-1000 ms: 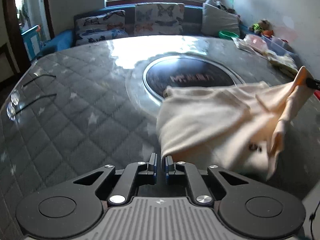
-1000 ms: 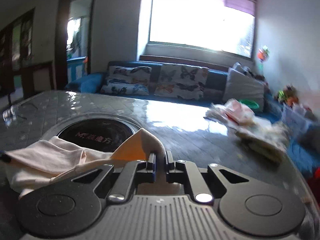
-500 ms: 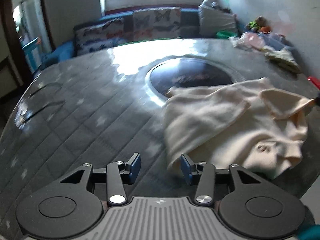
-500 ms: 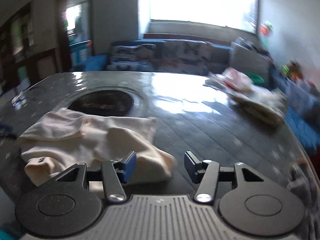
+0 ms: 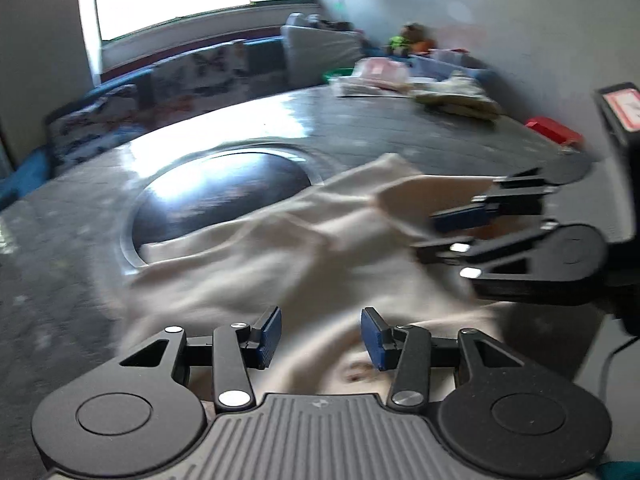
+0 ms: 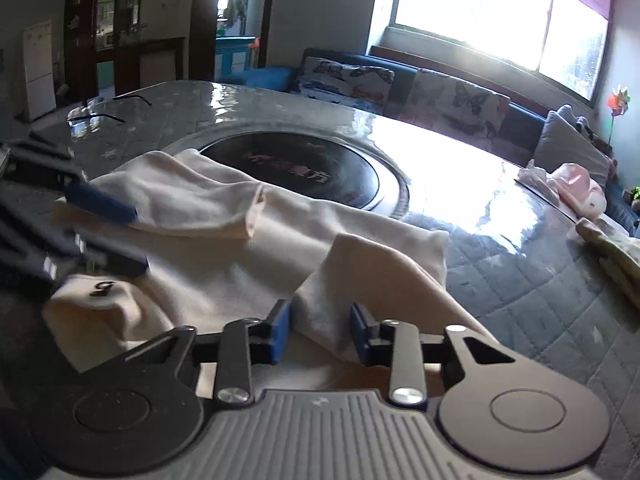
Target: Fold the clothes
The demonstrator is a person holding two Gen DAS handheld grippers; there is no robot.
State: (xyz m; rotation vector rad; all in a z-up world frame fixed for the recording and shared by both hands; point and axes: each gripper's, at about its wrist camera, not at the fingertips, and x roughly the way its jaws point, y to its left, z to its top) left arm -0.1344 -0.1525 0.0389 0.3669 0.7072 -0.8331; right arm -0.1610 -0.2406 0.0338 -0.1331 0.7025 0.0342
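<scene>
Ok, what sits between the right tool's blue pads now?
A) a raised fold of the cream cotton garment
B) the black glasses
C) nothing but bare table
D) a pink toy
A: in the right wrist view a raised fold of the cream cotton garment stands between the closing pads of the right tool.

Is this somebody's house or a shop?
Most likely a home's living room: a sofa with butterfly cushions under a big window, and a fridge in the room behind.

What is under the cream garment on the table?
The cream garment lies on the quilted table cover and overlaps the dark round inset; whatever else it covers is hidden.
</scene>
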